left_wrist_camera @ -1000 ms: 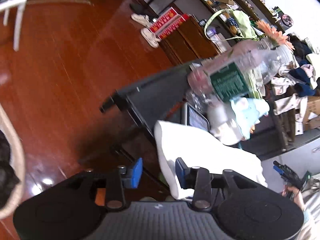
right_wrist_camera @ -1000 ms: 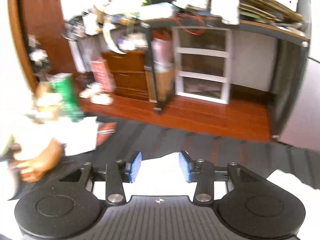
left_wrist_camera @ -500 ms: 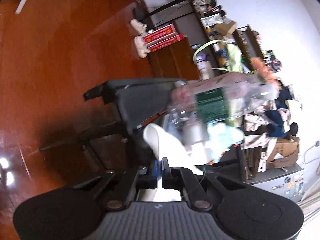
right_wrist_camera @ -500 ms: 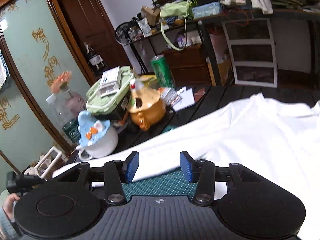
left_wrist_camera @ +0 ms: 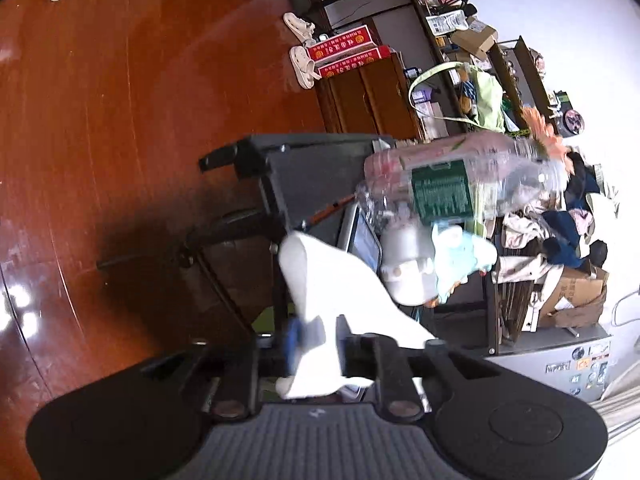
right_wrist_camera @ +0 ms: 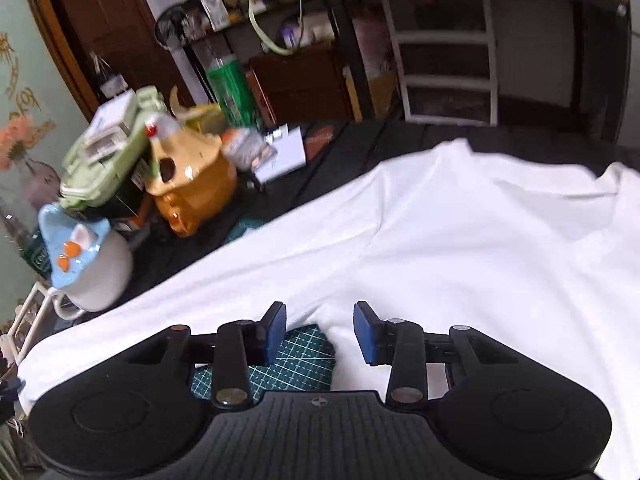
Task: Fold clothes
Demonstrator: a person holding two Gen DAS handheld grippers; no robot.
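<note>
Shirt: white shirt (right_wrist_camera: 460, 248) spread on the worktop (right_wrist_camera: 360, 140), sleeve running far-left.
Left tongs (left_wrist_camera: 318, 338): clenched on the sleeve end.
Right tongs (right_wrist_camera: 320, 330): released, straddling the armpit edge, nearer the body.

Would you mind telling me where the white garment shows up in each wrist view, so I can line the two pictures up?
Left wrist view: the white garment hangs as a narrow sleeve at lower centre, running down between the fingers of the left gripper.
Right wrist view: it is spread across the centre and right, past the open right gripper.
Shared landmark: the white mug with the blue lid.
</note>
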